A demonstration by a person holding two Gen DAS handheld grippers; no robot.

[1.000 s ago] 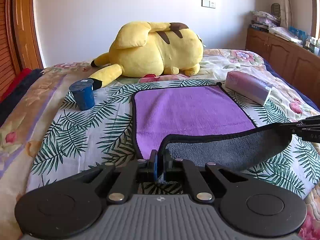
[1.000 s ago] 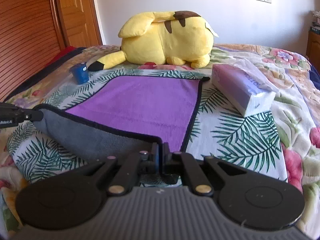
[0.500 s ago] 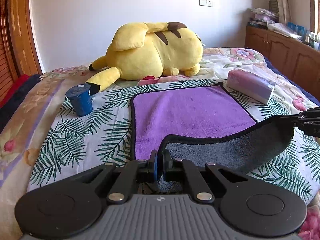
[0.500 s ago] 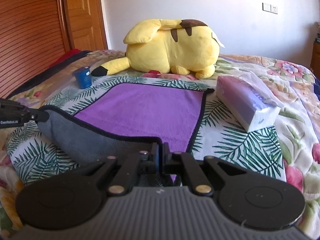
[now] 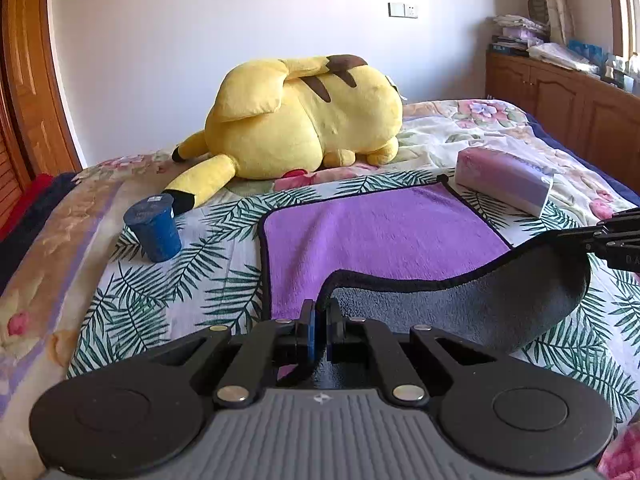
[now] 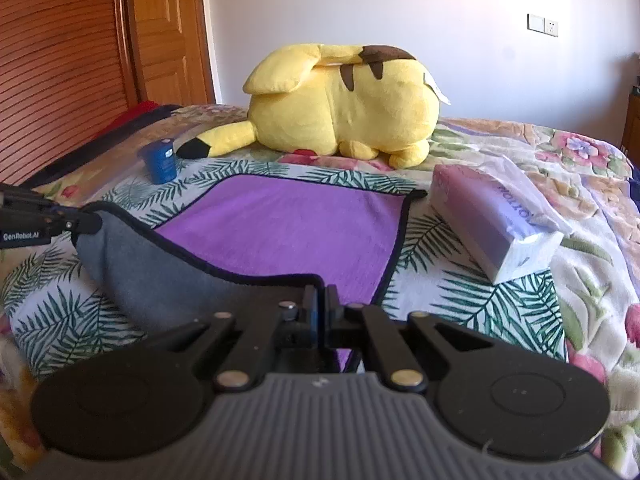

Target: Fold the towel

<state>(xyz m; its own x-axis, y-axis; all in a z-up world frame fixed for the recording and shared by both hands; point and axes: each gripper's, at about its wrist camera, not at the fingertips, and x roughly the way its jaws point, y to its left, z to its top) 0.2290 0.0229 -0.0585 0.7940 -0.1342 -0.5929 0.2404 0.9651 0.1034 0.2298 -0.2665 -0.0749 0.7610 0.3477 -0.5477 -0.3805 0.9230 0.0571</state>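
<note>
Left gripper [image 5: 319, 330] and right gripper [image 6: 320, 312] each pinch a near corner of the purple, black-edged microfibre towel [image 5: 380, 232], grey underside lifted off the leaf-print bedspread [image 5: 192, 280], yellow plush toy [image 6: 344, 116] beyond.

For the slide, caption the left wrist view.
Left tongs and right tongs lift the purple towel's near edge, grey underside up, before a yellow plush.

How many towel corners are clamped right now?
2. The left claw pinches the towel at its near left corner; the right claw pinches the near right corner. Both far corners lie free on the bed.
</note>
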